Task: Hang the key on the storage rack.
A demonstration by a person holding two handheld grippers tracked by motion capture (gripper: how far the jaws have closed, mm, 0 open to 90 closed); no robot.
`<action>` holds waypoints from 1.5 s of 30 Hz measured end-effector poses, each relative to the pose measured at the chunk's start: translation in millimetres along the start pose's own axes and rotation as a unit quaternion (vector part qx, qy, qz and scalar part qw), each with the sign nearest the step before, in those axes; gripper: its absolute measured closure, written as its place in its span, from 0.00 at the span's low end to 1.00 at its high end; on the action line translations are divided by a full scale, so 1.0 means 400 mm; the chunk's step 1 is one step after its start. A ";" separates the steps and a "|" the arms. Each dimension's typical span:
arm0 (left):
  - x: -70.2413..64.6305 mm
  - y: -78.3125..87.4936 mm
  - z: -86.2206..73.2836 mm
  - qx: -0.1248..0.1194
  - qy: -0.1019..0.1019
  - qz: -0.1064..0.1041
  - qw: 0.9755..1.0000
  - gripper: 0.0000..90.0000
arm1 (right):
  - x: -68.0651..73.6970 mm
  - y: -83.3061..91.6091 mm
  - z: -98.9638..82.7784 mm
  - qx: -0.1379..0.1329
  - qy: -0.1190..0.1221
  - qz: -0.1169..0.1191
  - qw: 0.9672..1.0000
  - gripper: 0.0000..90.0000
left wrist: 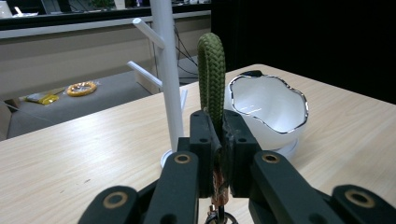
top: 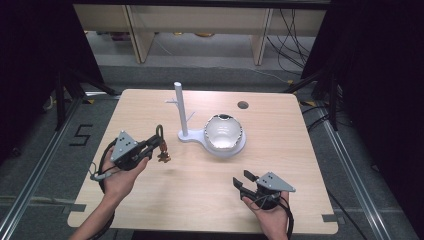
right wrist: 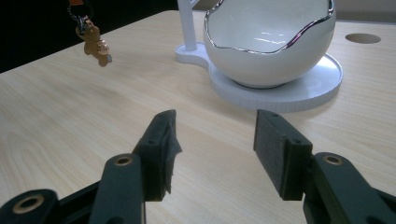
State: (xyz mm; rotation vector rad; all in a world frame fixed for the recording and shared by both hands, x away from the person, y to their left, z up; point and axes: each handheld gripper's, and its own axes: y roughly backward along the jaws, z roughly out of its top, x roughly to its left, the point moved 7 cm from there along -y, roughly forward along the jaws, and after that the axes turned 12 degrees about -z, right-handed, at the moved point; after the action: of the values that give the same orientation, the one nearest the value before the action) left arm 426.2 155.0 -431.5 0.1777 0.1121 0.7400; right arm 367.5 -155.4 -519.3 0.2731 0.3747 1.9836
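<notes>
Keychain (top: 161, 145) with a green braided loop and a small brown gingerbread charm (right wrist: 95, 44) hangs from the left gripper (left wrist: 215, 135), whose fingers (left wrist: 201, 140) are clamped on the cord just below the loop, so the loop stands upright above them and the charm dangles clear of the worktop (top: 200, 200). It sits to the left of the white stand (top: 181, 112), a slim post with short pegs (left wrist: 145, 29) angling upward, joined at its base to a round dish that carries a white bowl (top: 224, 131) with a wavy silver rim. The step in hand looks like hanging the loop on a peg. To do it well, I would keep the loop open and facing the peg tip, raise it above the peg, move in along the peg's line, then lower until the cord rests at the post before letting go. The thin post may tip if nudged sideways. The right gripper (right wrist: 212, 144) rests low near the front edge with fingers spread wide and empty, free to steady the base.
</notes>
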 end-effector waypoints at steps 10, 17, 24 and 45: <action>0.024 -0.006 -0.004 0.009 -0.004 0.022 1.000 0.92 | -0.002 0.004 0.001 0.001 0.002 -0.002 1.000 0.56; 0.042 -0.018 -0.003 0.012 -0.003 0.036 0.999 0.92 | -0.004 0.003 -0.002 -0.002 0.008 -0.003 1.000 0.56; 0.051 -0.029 -0.002 0.014 0.005 0.043 0.999 0.92 | 0.000 0.004 -0.001 0.001 -0.006 -0.001 1.000 0.56; 0.084 -0.070 0.012 0.015 0.000 0.063 0.998 0.92 | 0.011 0.006 -0.003 0.009 -0.024 0.010 1.000 0.56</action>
State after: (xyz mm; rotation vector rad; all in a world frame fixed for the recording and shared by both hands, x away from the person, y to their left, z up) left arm 470.2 156.8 -433.6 0.2142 0.1133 0.8650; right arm 363.1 -152.8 -519.4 0.3362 0.3600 1.9908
